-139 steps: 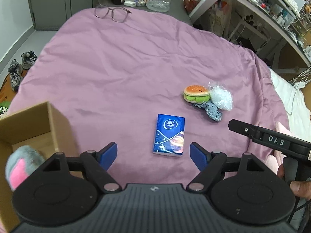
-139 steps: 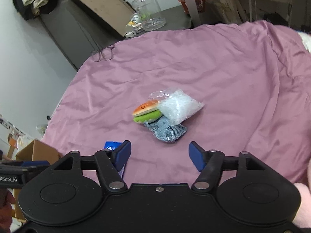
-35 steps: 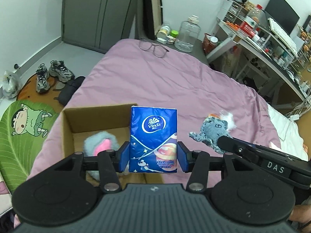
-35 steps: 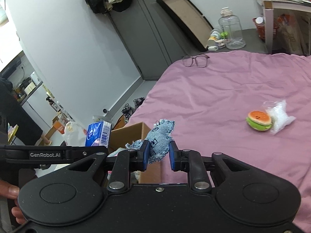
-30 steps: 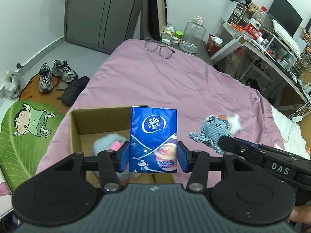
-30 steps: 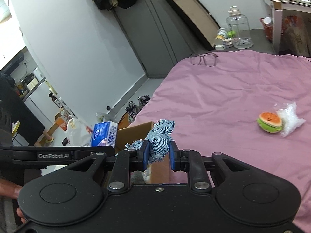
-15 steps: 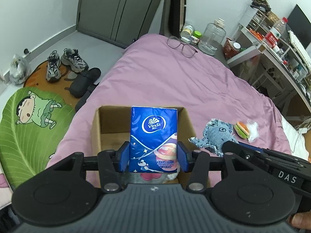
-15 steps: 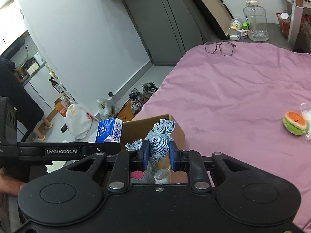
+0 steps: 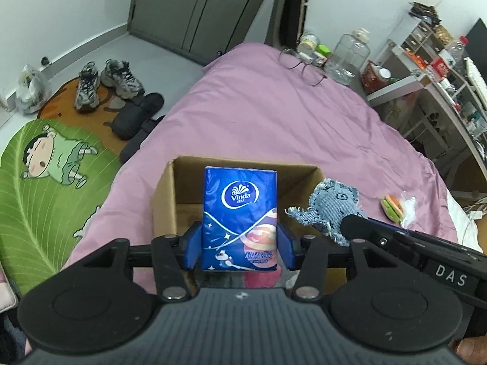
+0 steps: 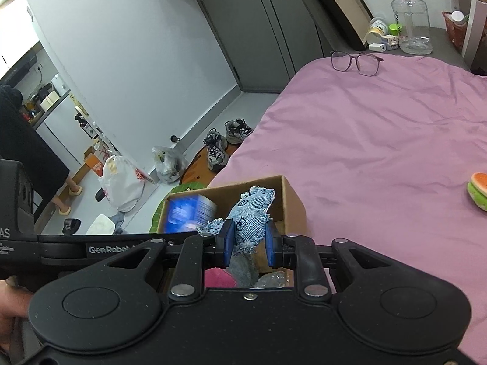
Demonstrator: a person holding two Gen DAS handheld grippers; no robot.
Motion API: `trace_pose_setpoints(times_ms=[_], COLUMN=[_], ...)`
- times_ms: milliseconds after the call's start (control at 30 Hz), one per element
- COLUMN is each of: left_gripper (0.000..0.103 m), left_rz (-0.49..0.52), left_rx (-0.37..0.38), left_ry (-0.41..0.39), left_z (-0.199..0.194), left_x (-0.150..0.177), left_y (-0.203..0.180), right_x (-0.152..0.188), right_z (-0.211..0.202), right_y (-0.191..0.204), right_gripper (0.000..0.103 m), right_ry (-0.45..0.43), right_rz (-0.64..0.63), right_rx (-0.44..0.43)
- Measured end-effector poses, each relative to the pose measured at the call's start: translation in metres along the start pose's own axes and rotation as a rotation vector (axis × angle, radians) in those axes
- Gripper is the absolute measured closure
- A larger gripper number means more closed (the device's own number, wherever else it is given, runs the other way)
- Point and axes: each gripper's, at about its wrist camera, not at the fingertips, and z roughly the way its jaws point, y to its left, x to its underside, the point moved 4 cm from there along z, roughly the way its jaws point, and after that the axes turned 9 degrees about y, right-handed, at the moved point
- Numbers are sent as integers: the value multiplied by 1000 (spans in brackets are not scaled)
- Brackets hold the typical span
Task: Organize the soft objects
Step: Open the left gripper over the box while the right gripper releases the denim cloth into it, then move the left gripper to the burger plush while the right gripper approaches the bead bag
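My left gripper (image 9: 239,248) is shut on a blue Vinda tissue pack (image 9: 240,210) and holds it upright over the open cardboard box (image 9: 164,194) at the bed's near edge. The pack shows blurred in the right wrist view (image 10: 188,214). My right gripper (image 10: 247,248) is shut on a denim elephant toy (image 10: 251,216), also above the box (image 10: 293,202); the toy shows in the left wrist view (image 9: 330,208) at the box's right wall. A grey and pink plush (image 10: 219,276) lies inside the box. A burger toy (image 9: 392,206) and a clear plastic bag (image 9: 408,208) lie on the purple bedcover.
Glasses (image 10: 356,60) lie at the far end of the purple bed (image 9: 274,115). Shoes (image 9: 106,79) and a green mat (image 9: 39,176) are on the floor to the left. A desk with shelves (image 9: 441,91) stands to the right. A clear jug (image 10: 412,21) stands beyond the bed.
Both grippers have carried their loads left from mid-bed to above the box. The box is now centred under the tissue pack, and the burger toy lies further right.
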Motion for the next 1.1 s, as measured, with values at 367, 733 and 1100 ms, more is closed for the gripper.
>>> trace_pose_setpoints(times_ms=[367, 733, 1100], left_gripper=[33, 24, 17], left_rz=[-27, 3, 66], left_rx=[-41, -56, -48], left_ry=[-2, -31, -48], left_z=[-9, -19, -32], left_x=[-1, 1, 15], left_y=[-3, -30, -73], right_x=[-2, 8, 19], right_z=[-3, -40, -77], right_y=[-3, -40, -72], right_gripper=[71, 56, 41], right_ry=[-7, -58, -104], right_rz=[11, 53, 78], right_rx=[-18, 67, 120])
